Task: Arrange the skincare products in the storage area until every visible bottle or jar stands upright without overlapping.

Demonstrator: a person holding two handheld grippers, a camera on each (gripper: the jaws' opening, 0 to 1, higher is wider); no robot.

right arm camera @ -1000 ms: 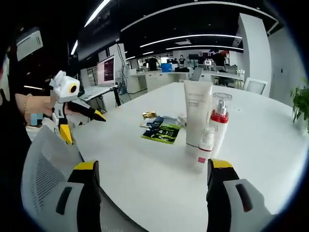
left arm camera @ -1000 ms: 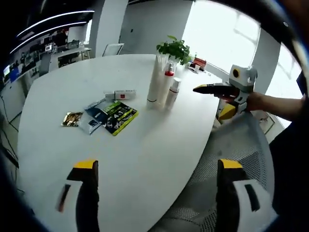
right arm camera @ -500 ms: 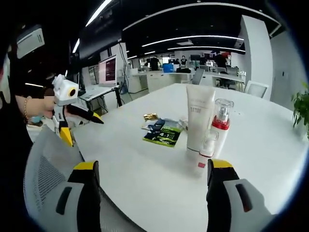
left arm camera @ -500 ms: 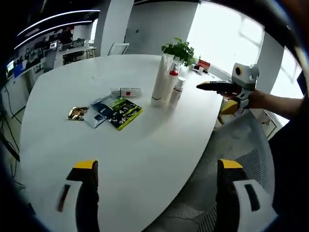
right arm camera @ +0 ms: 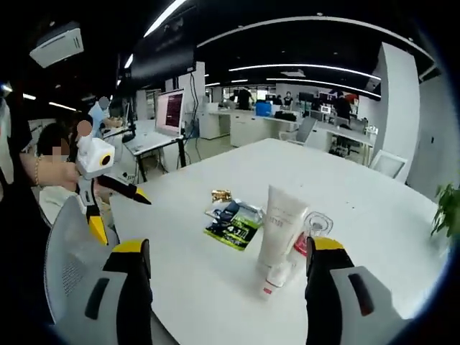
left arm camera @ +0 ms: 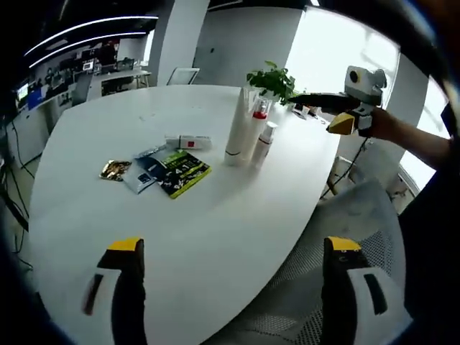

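Left gripper [left arm camera: 228, 287]: jaws spread wide, nothing between them, held back over the near edge of the white oval table [left arm camera: 215, 223] above a mesh chair [left arm camera: 338, 215]. The products lie well ahead of its fingertips, so it reads as standing by, not reaching.

Right gripper [right arm camera: 224, 287]: jaws likewise apart and empty. The cluster sits just ahead of them: white tube [right arm camera: 279, 225] standing on its cap between the two fingers, small white bottle [right arm camera: 277, 275] in front of it and nearer the fingertips, clear-capped pump bottle with red collar [right arm camera: 312, 231] close beside the right finger. In the left gripper view all three stand upright, tightly bunched, touching or nearly so; I cannot tell which.

Flat items beyond the left finger: green-and-black sachet [left arm camera: 181, 171], dark sachets [left arm camera: 144, 174], gold foil packet [left arm camera: 113, 169], and a white boxed tube with red mark [left arm camera: 185, 141] lying on its side.

Judgement: the right gripper is raised over the cluster probably to pick one bottle and separate it; the lying tube remains to be stood up.
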